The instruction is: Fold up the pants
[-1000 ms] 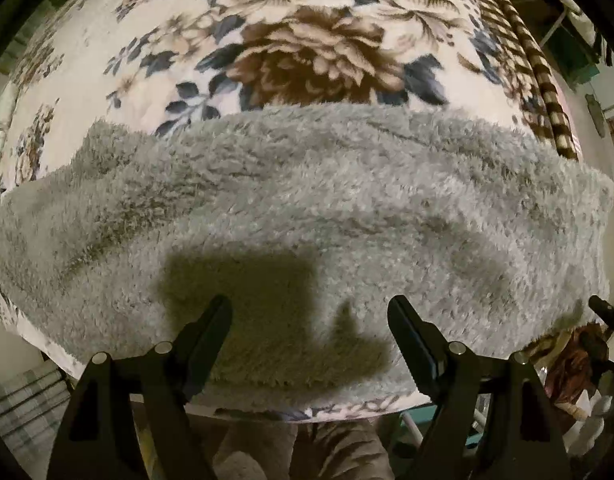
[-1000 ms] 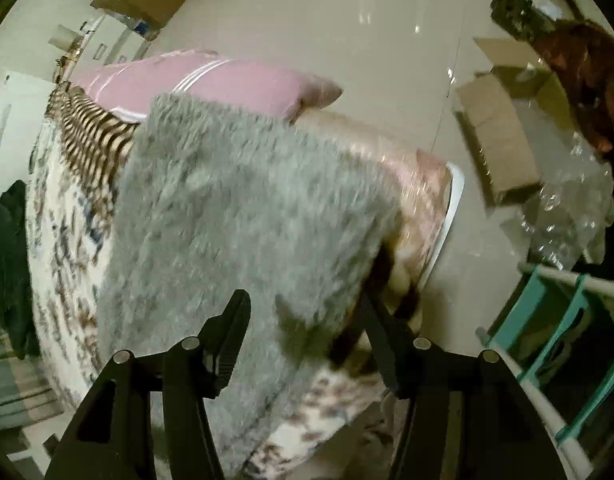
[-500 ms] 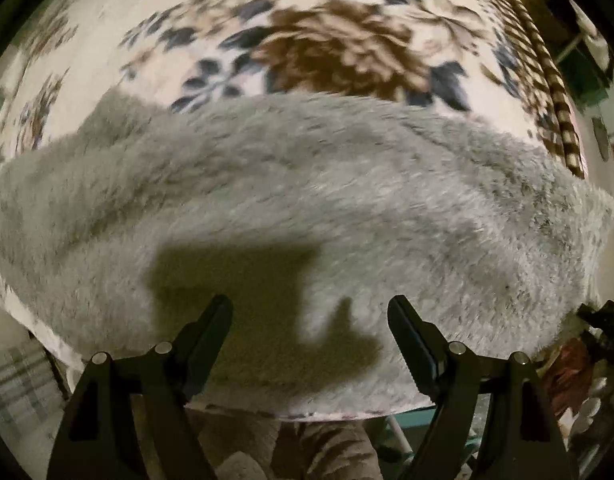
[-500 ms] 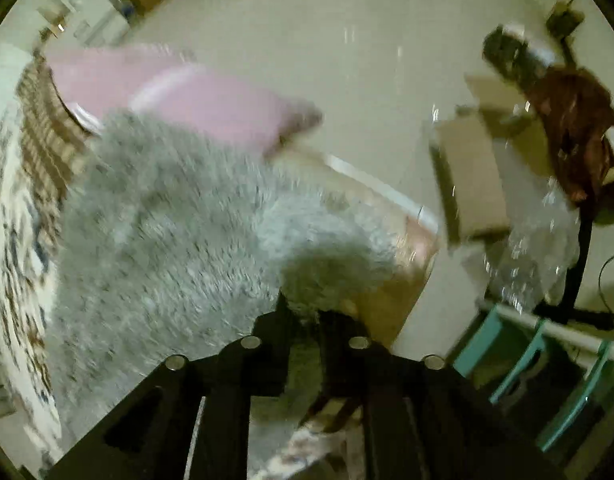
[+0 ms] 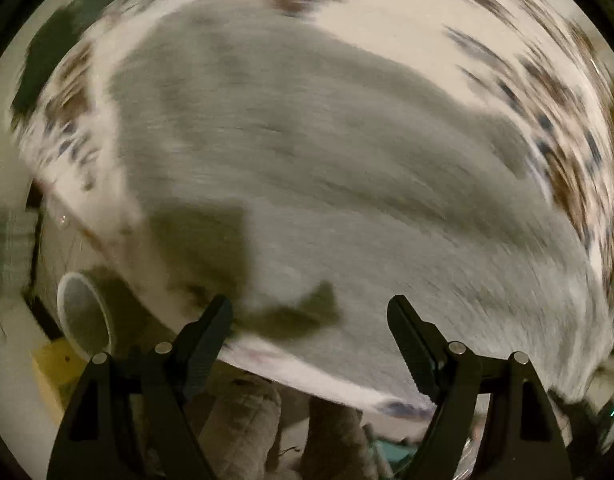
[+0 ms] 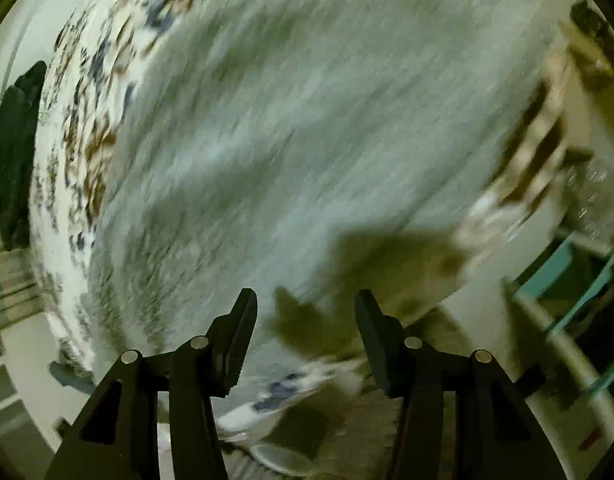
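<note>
Where the left wrist view looks straight down, the grey fleece pants [image 5: 327, 168] lie spread on a floral bedcover [image 5: 547, 80], heavily blurred. Left gripper [image 5: 309, 312]: jaws released, wide apart, nothing between them, above the pants' near edge. White round rim [image 5: 83, 316] at lower left beside the bed. Right wrist view: same pants [image 6: 287, 140] fill the frame on the bedcover [image 6: 79, 128]. Right gripper [image 6: 305, 312]: jaws opening, empty, over the fleece. Teal frame [image 6: 567, 264] at right; dark garment [image 6: 15, 140] at left.
</note>
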